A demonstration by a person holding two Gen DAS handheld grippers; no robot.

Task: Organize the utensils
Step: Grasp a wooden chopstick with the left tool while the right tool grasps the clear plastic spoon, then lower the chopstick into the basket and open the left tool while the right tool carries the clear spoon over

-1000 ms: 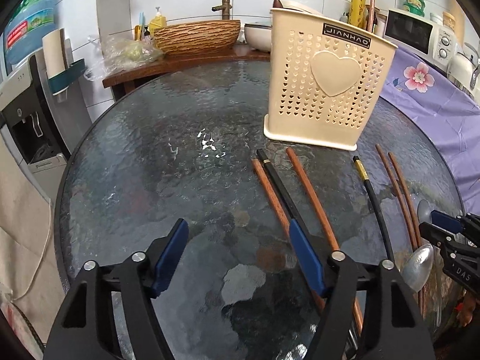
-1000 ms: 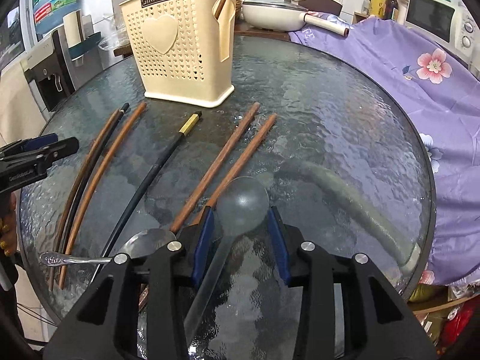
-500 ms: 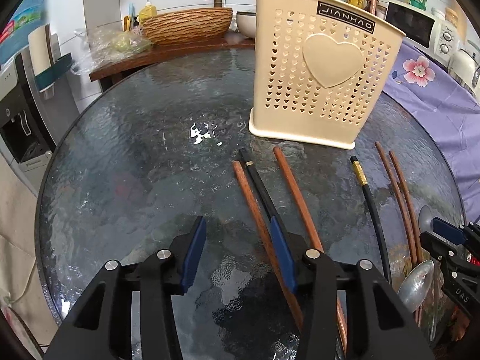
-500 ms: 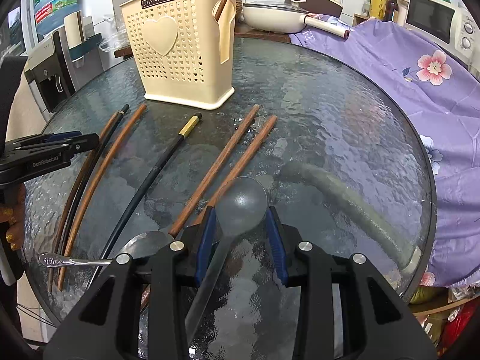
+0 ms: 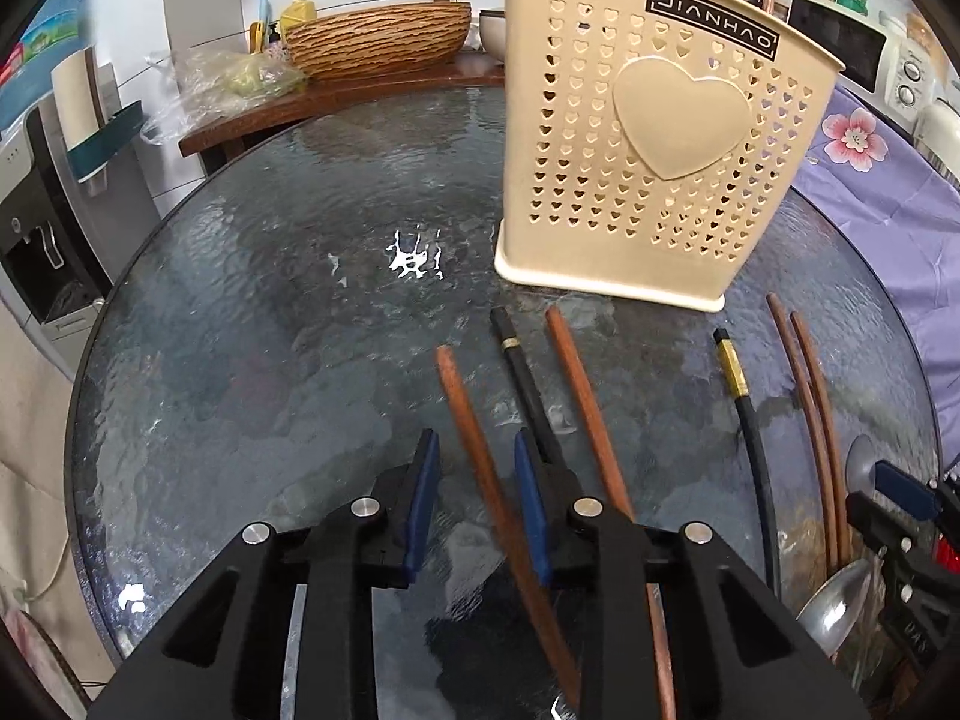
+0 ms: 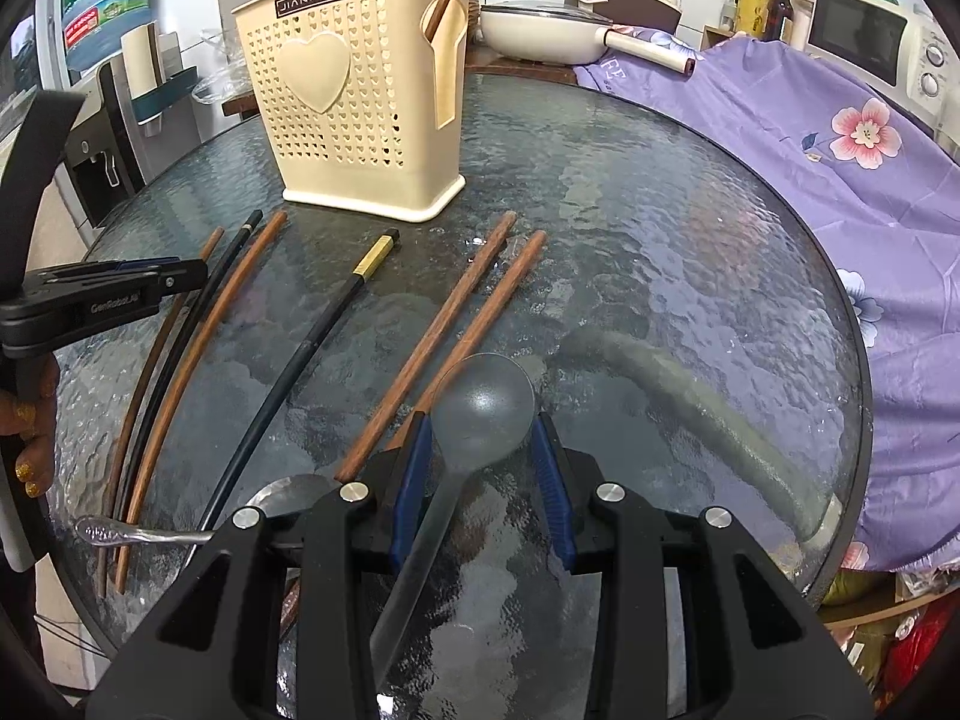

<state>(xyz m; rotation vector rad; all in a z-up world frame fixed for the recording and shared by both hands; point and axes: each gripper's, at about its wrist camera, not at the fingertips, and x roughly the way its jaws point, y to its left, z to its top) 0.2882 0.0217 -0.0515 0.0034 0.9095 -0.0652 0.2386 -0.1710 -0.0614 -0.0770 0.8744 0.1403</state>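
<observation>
left gripper point(image 5: 474, 483) jaws just closing around a plain brown wooden chopstick point(image 5: 465, 405) on the glass table point(image 5: 252, 330), pads not yet pressing. right gripper point(image 6: 480, 462) half open, astride a translucent spoon point(image 6: 480, 405), grip unclear. bare glass left of the chopsticks; cream basket point(image 5: 660, 150) upright just beyond them.

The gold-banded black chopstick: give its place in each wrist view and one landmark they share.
Left wrist view: the gold-banded black chopstick lies right of centre, below the cream utensil basket's right corner.
Right wrist view: the chopstick lies left of centre, running down from the basket.
Shared landmark: the basket's heart.
</observation>
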